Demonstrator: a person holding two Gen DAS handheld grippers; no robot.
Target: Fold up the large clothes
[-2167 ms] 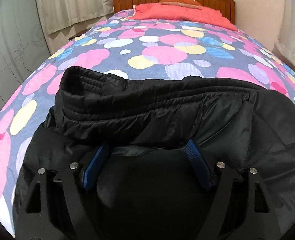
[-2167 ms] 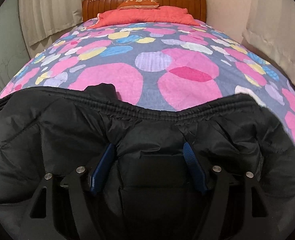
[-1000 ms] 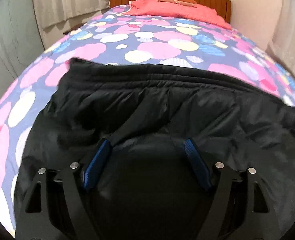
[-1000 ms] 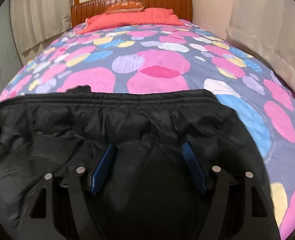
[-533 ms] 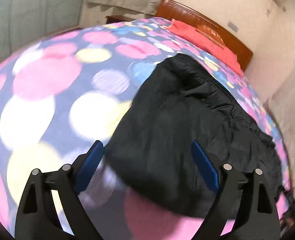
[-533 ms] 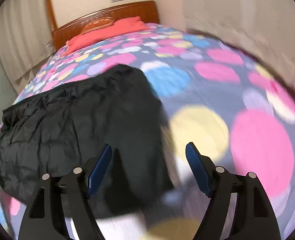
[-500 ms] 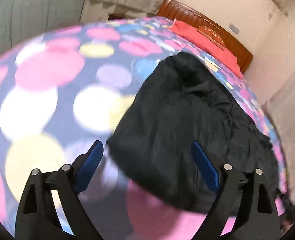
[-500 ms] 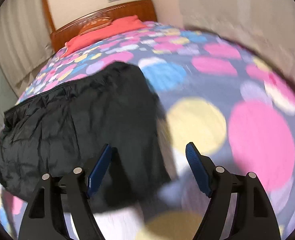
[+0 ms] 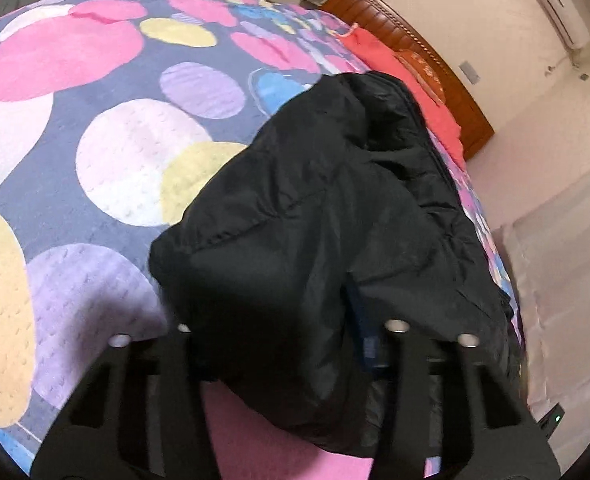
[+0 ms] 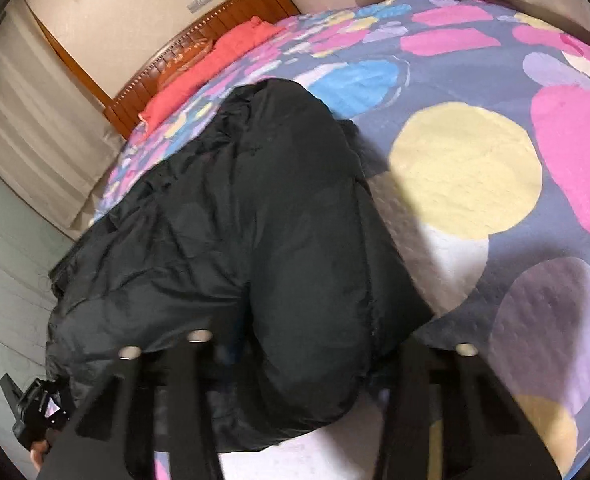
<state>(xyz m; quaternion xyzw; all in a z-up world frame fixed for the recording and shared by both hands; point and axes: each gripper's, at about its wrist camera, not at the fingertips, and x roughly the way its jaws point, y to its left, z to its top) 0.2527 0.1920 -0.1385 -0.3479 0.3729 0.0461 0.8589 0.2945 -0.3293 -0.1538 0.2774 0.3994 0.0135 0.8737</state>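
Observation:
A black puffy jacket (image 9: pixel 335 216) lies folded on the bed with the spotted cover (image 9: pixel 107 128). In the left wrist view its near left corner bulges over my left gripper (image 9: pixel 283 332), whose blue pads are mostly buried in the fabric. In the right wrist view the jacket (image 10: pixel 255 220) fills the middle, and its near right corner covers my right gripper (image 10: pixel 299 344). Both sets of jaws stand wide with fabric between them; whether they pinch it is hidden. The left gripper's body (image 10: pixel 35 408) shows at the lower left of the right wrist view.
A red pillow (image 9: pixel 395 68) and a wooden headboard (image 9: pixel 423 52) stand at the far end of the bed. Curtains (image 10: pixel 35 128) hang at the side. Spotted cover (image 10: pixel 495 168) lies bare to the right of the jacket.
Both grippers had let go and pulled out to the jacket's two side ends. They have now pushed in, and the jacket's near corners bulge over the fingers.

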